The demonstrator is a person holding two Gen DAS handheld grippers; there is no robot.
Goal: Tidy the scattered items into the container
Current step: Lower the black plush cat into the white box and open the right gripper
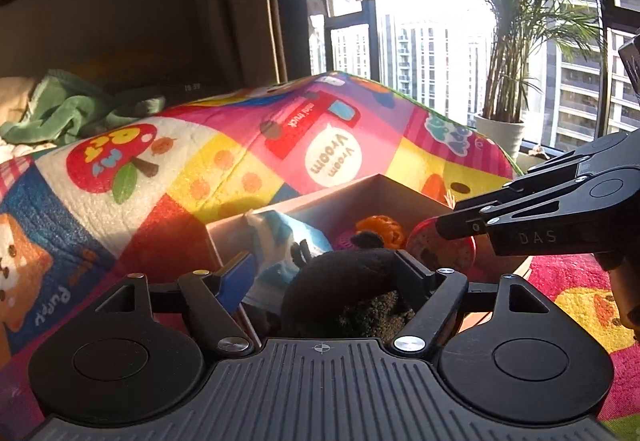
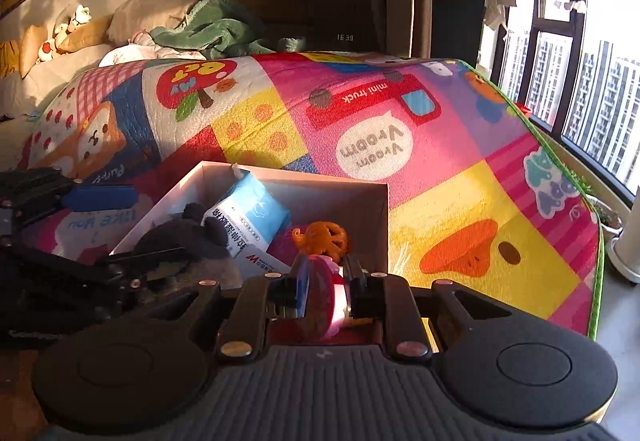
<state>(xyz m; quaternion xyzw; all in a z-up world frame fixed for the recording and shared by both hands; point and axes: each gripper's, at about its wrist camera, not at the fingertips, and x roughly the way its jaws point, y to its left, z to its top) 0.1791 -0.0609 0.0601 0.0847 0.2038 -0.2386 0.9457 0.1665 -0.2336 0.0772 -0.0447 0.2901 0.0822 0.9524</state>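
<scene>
Now my right claw (image 2: pixel 325 295) grips the red disc toy (image 2: pixel 320 305) over the near edge of the box (image 2: pixel 376 209); my left claw (image 1: pixel 320 273) straddles the black plush (image 1: pixel 340 289), jaws wide. Carry both well inside before letting go.

The left gripper (image 1: pixel 324 277) is standing with its jaws spread apart, while the right gripper (image 2: pixel 324 291), just beside it, is clamping its jaws tight, both tilting downward.

The dark plush toy (image 1: pixel 344 281) perhaps hides the box's (image 1: pixel 304 201) floor.
</scene>
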